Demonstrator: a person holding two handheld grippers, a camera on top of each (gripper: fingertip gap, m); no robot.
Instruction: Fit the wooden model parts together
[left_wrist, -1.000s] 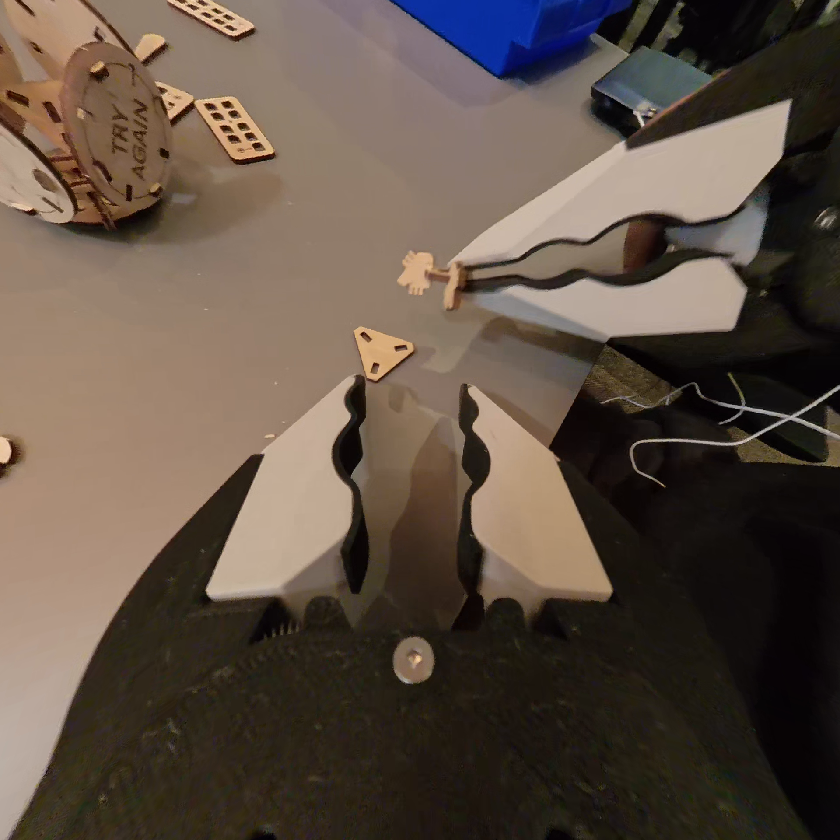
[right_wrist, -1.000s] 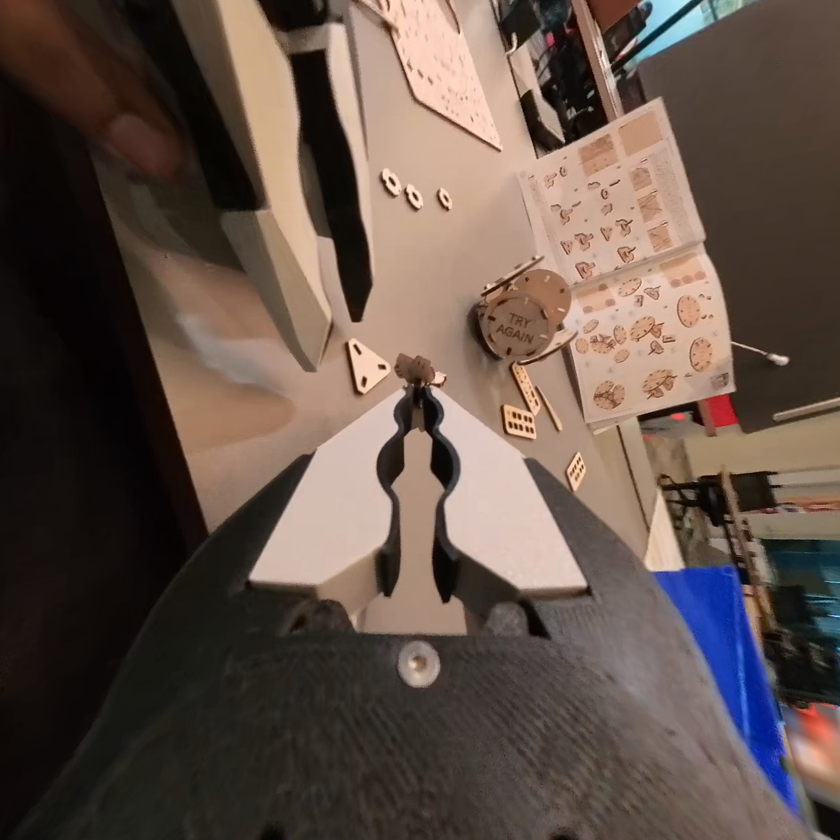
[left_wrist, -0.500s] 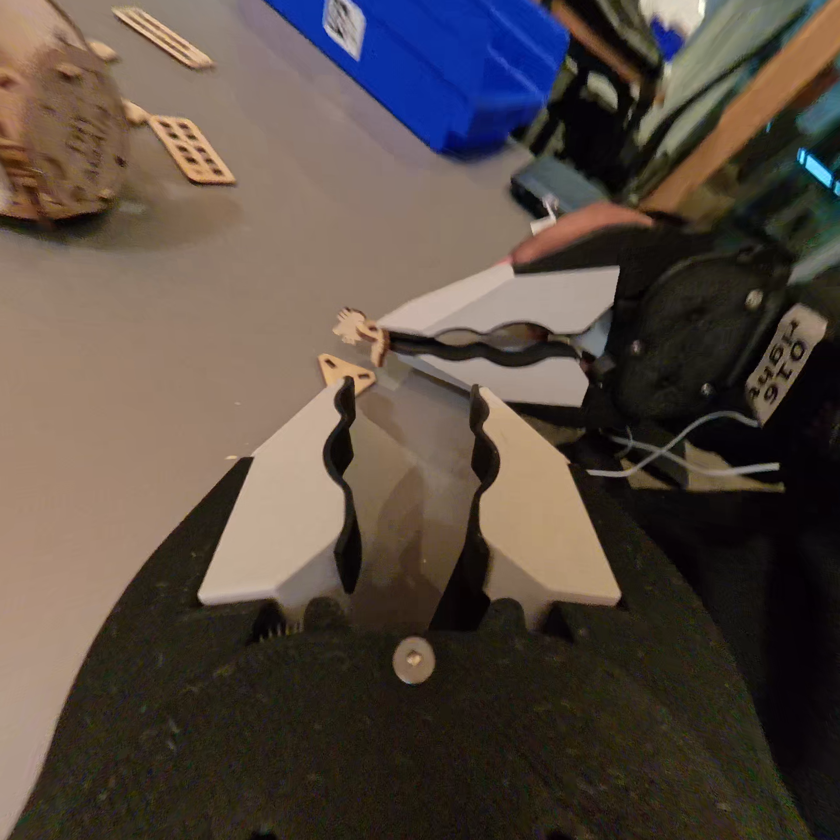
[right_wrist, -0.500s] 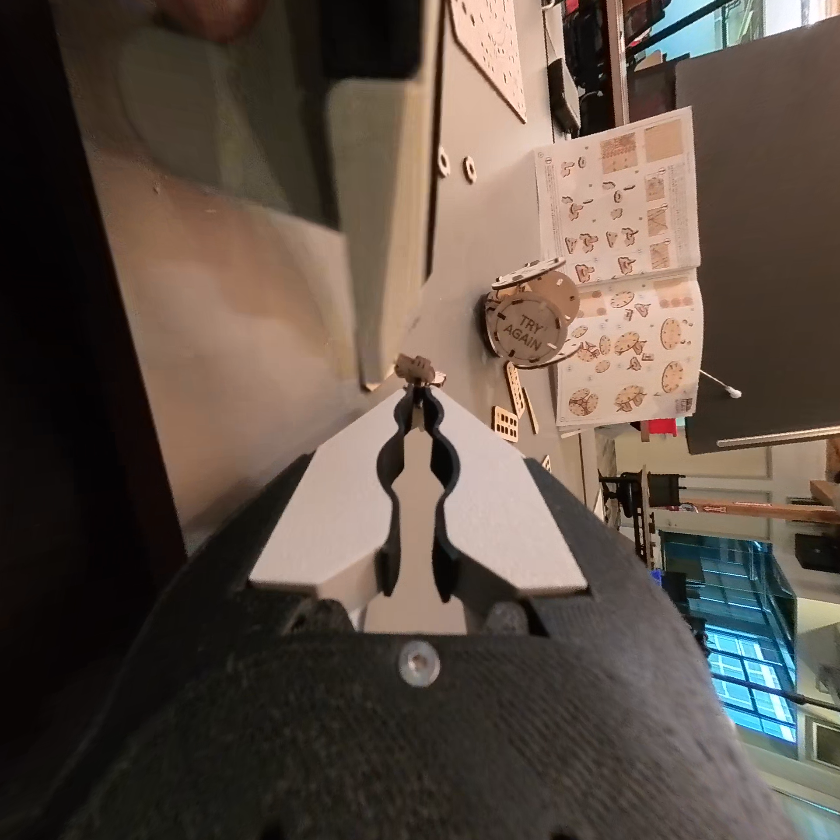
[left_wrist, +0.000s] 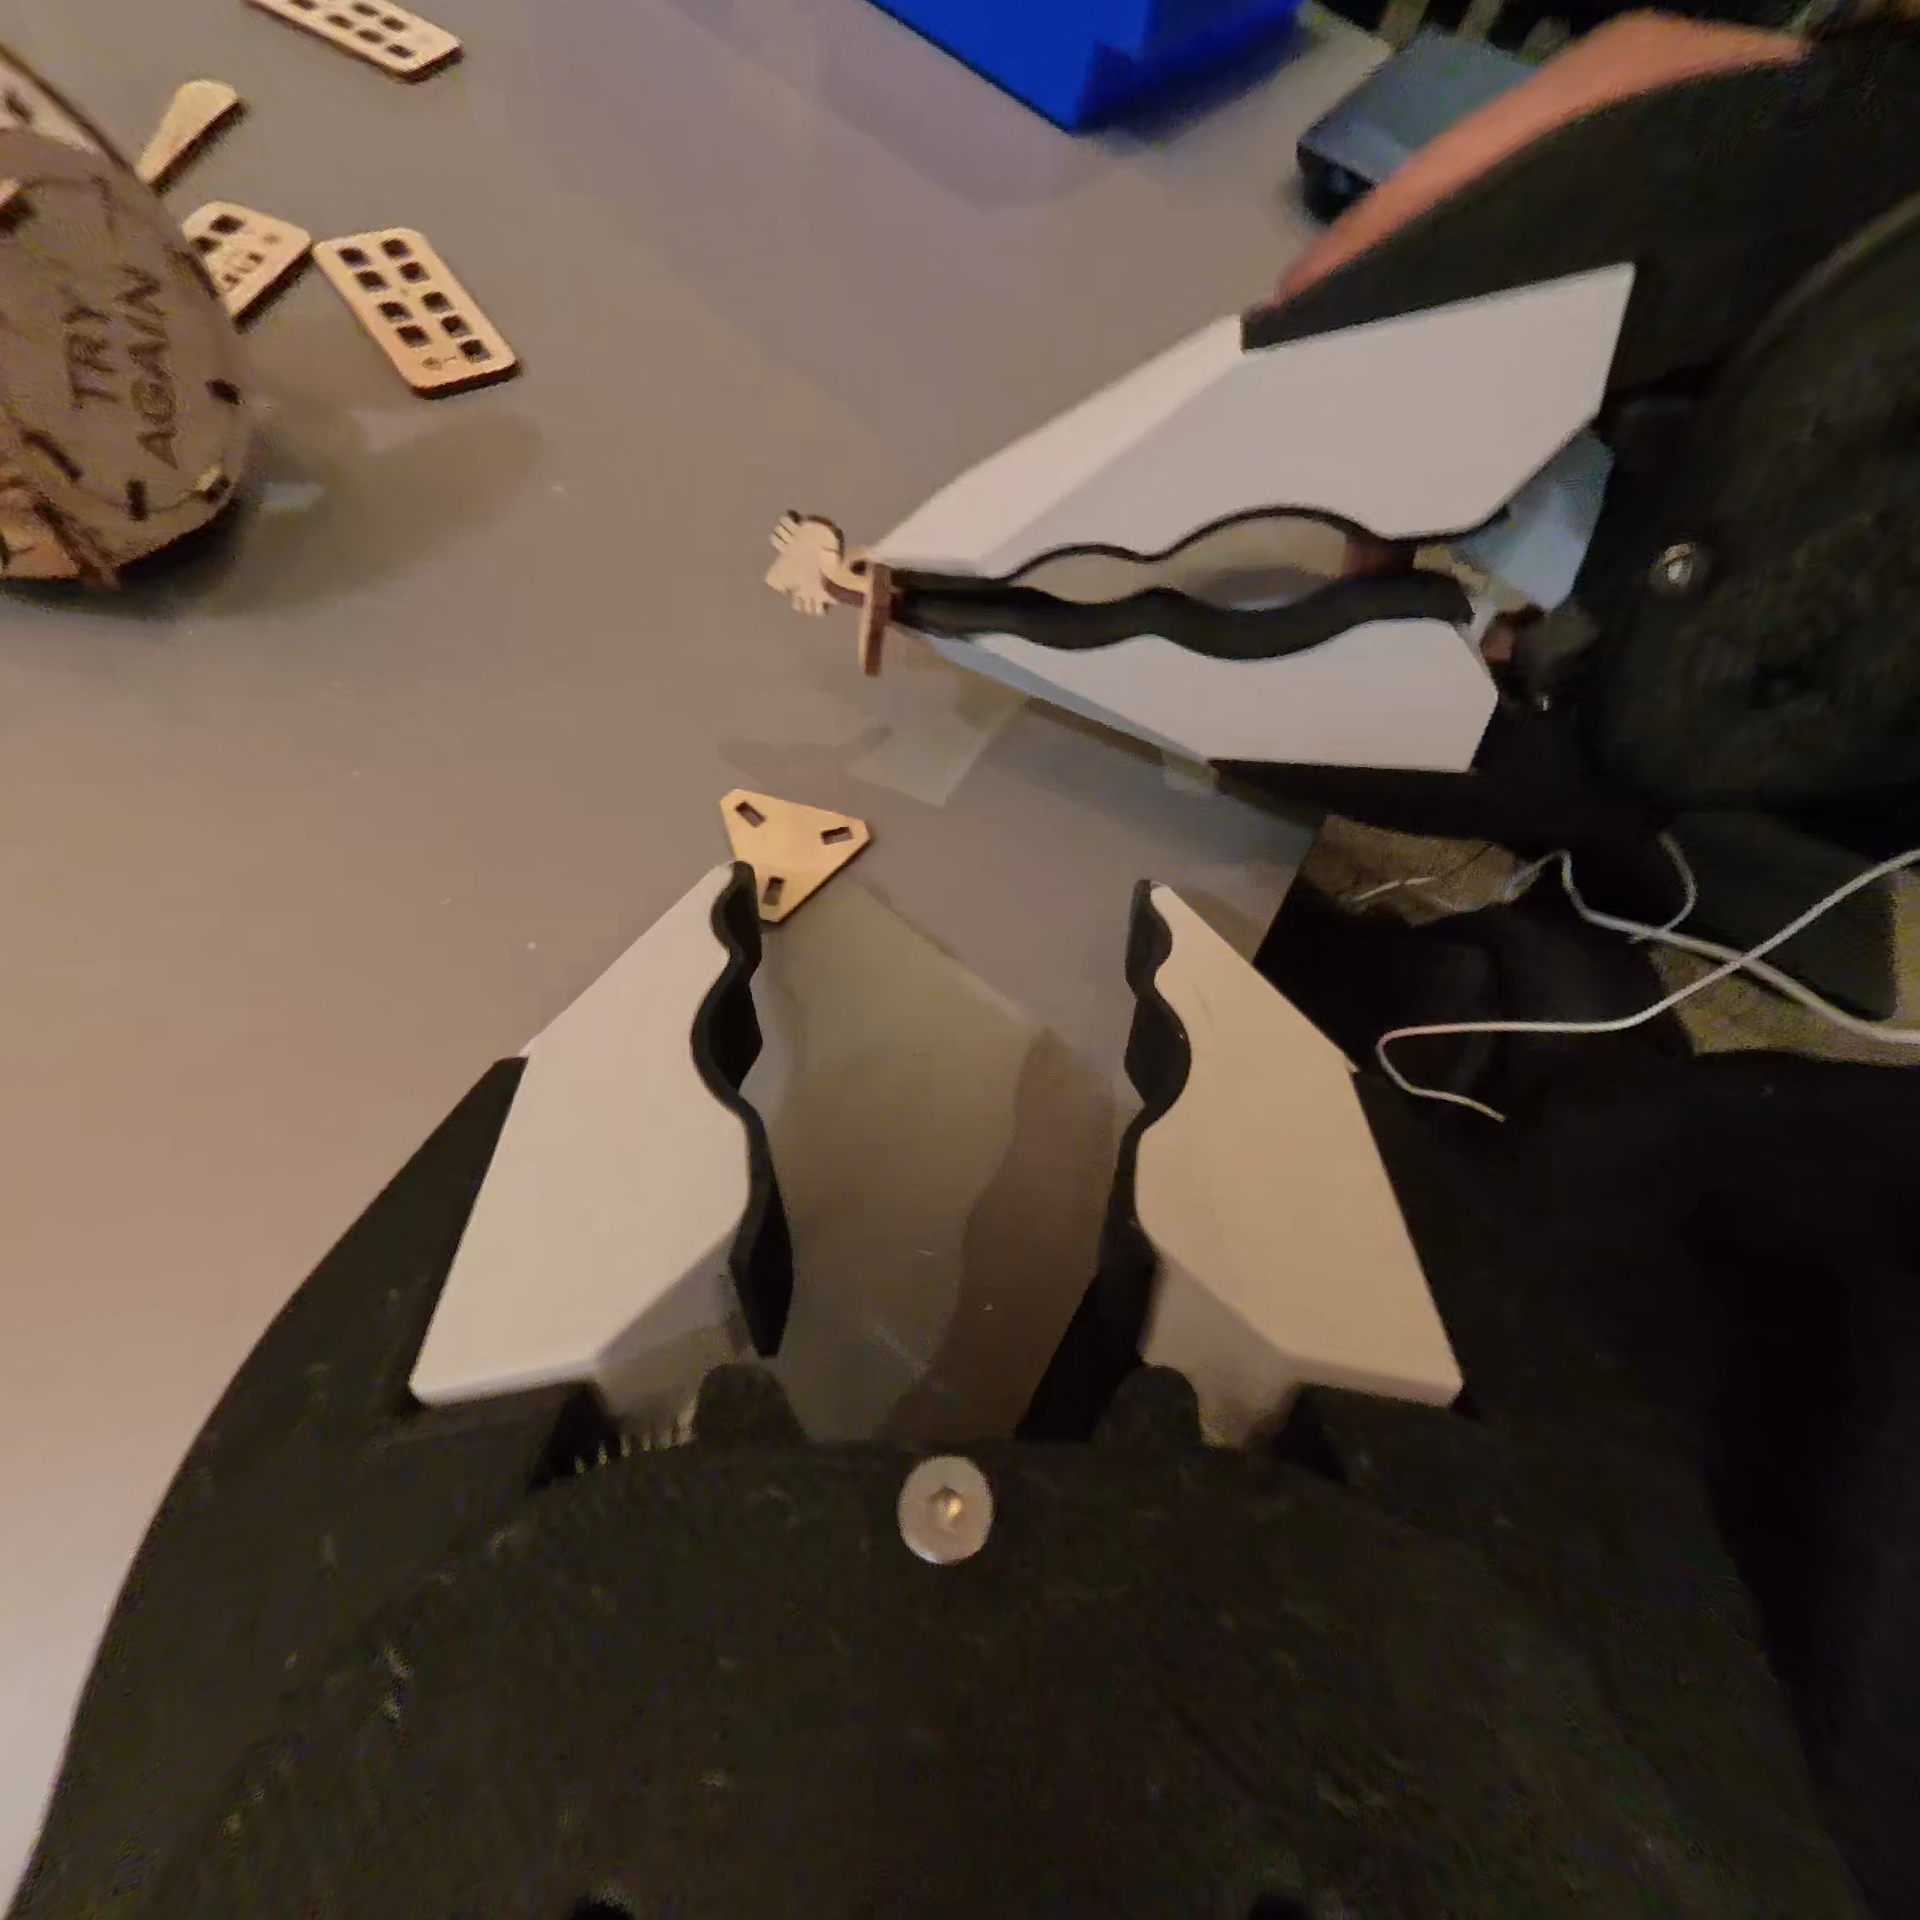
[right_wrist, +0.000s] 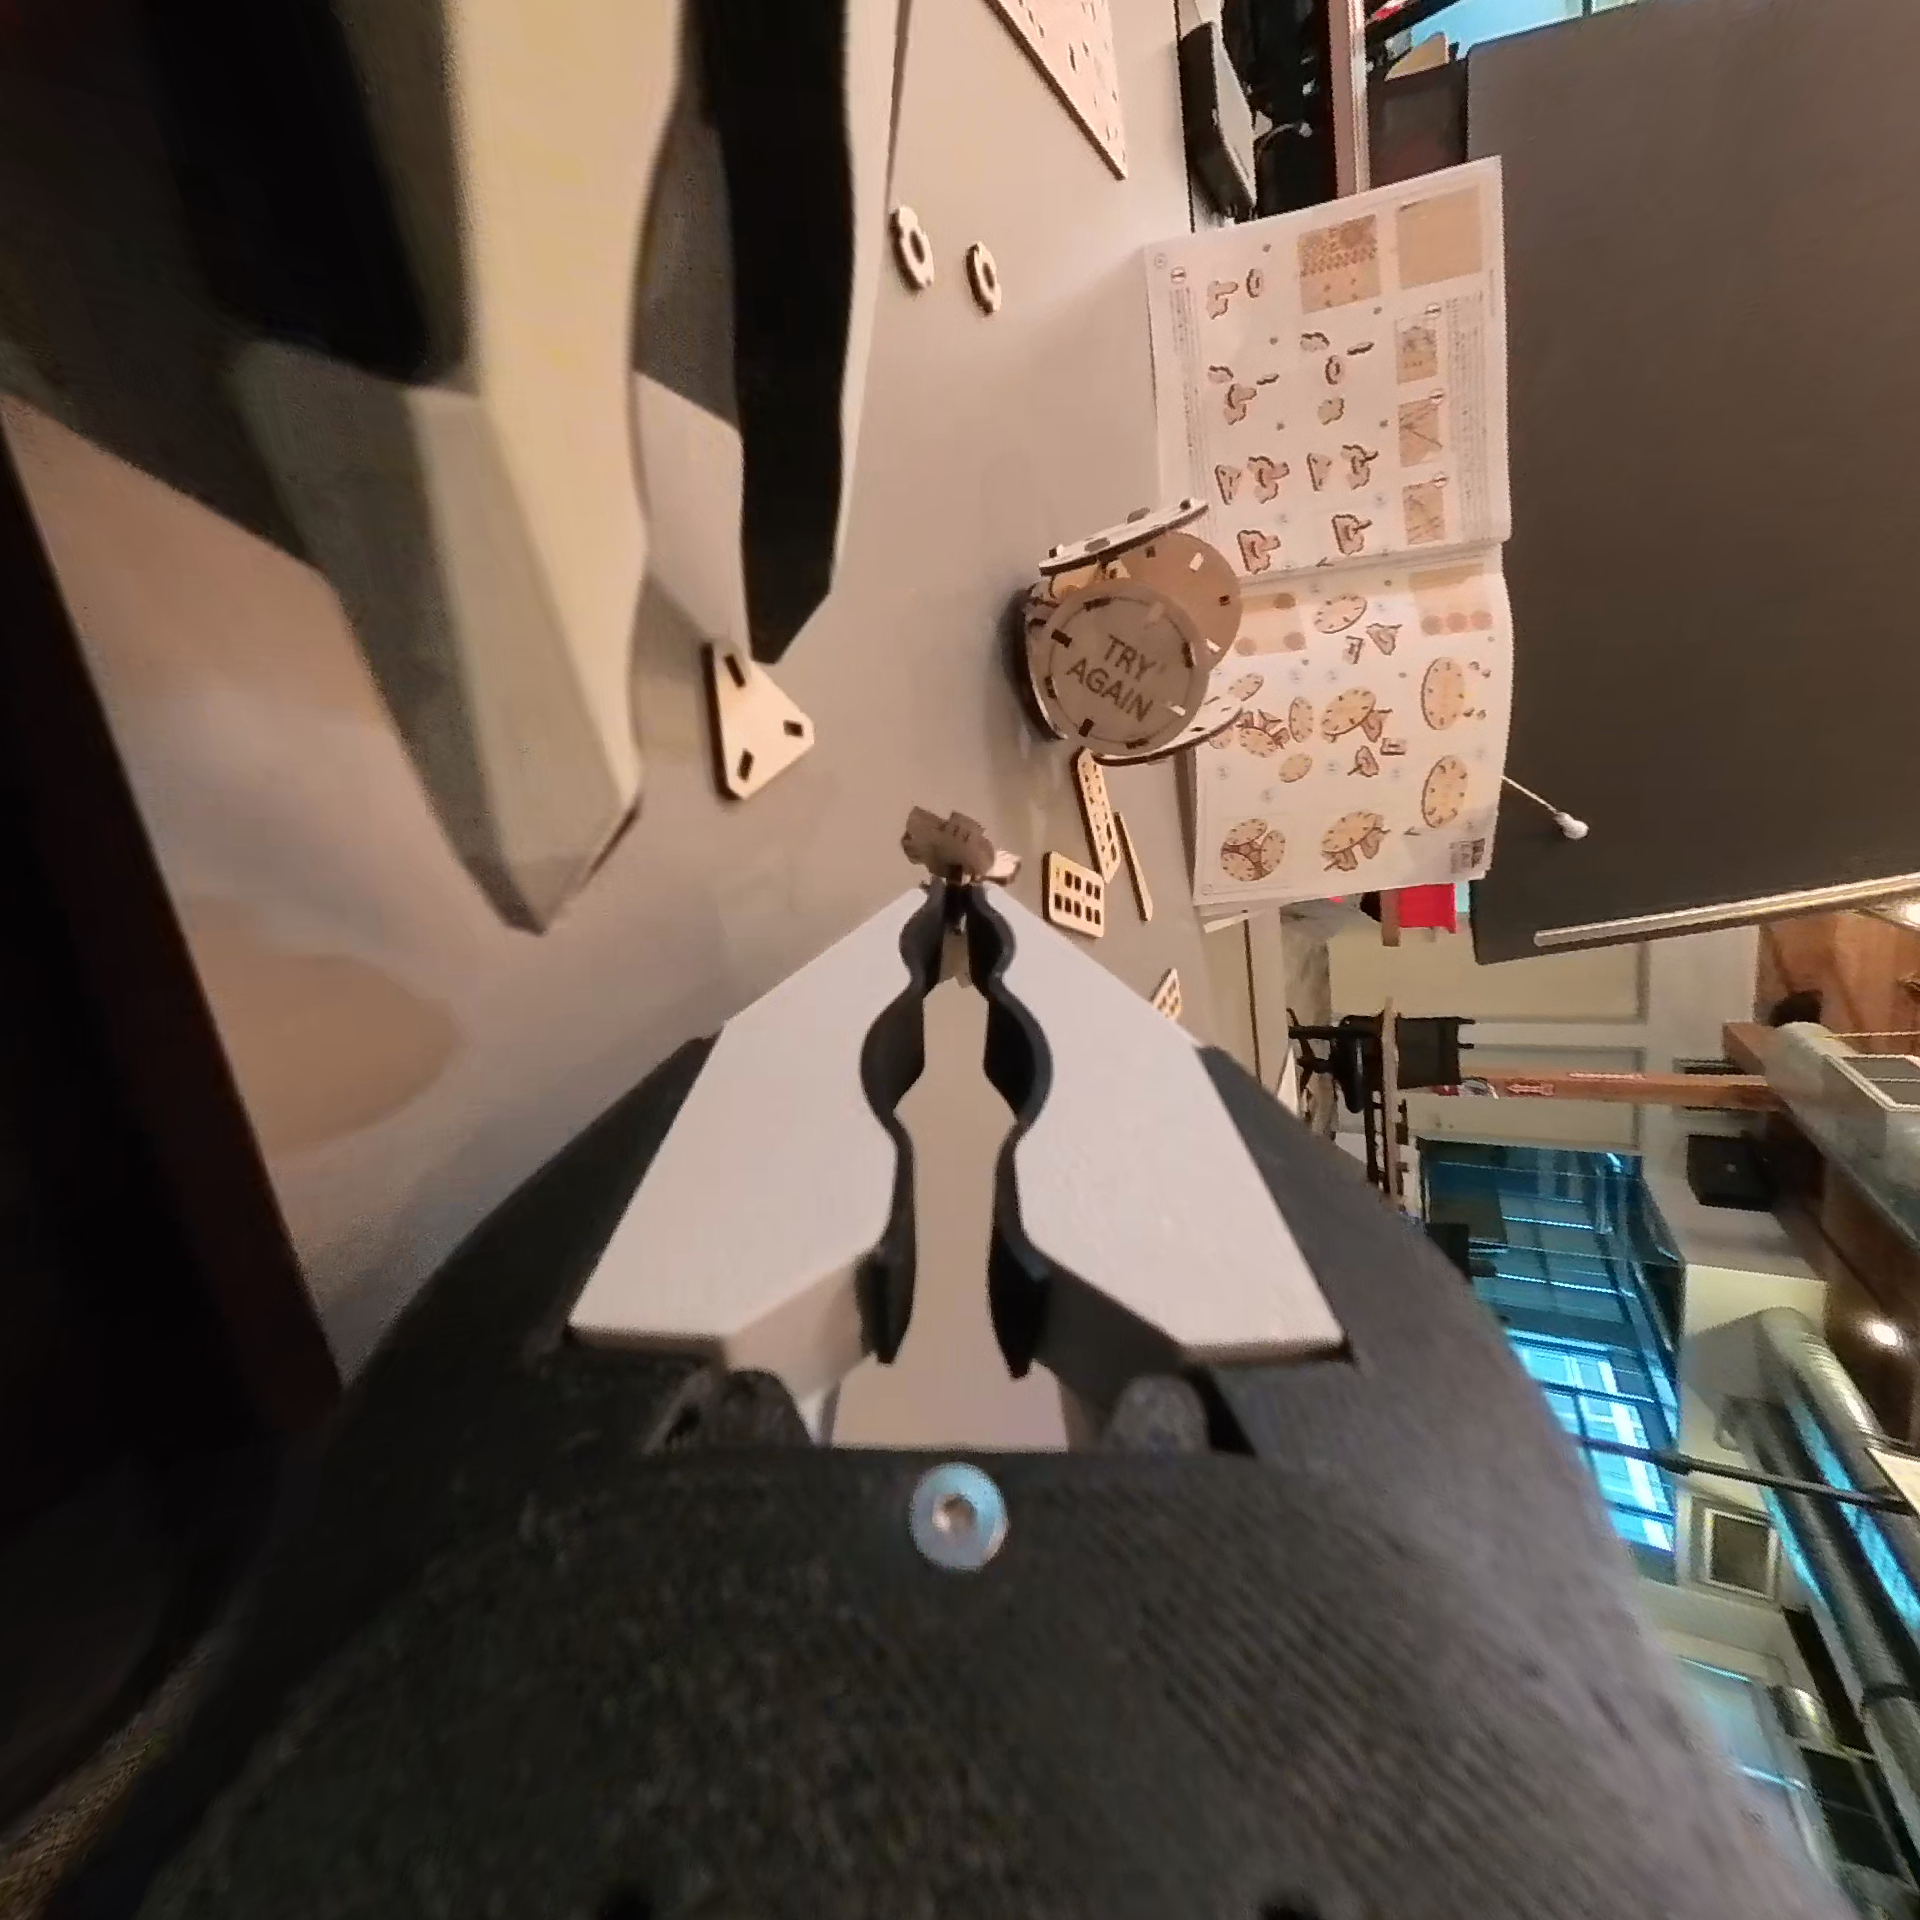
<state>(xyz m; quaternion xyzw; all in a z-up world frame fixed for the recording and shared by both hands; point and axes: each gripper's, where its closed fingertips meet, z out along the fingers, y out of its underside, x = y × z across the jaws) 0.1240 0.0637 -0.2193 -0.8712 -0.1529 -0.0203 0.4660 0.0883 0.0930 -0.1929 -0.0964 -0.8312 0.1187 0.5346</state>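
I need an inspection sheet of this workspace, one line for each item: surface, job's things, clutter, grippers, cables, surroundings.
Surface: grey table, flat, matte.
Job's things: small wooden toothed piece pinched at the right gripper's tips; wooden triangle plate flat on the table, just ahead of the left gripper's tips.
Clutter: round wooden assembly, slotted wooden strips, small wooden rings, open instruction booklet.
Grippers: left gripper open, nothing between its pads; right gripper shut on the toothed piece.
Cables: white wires off the table edge.
Surroundings: blue bin, dark board, windows.
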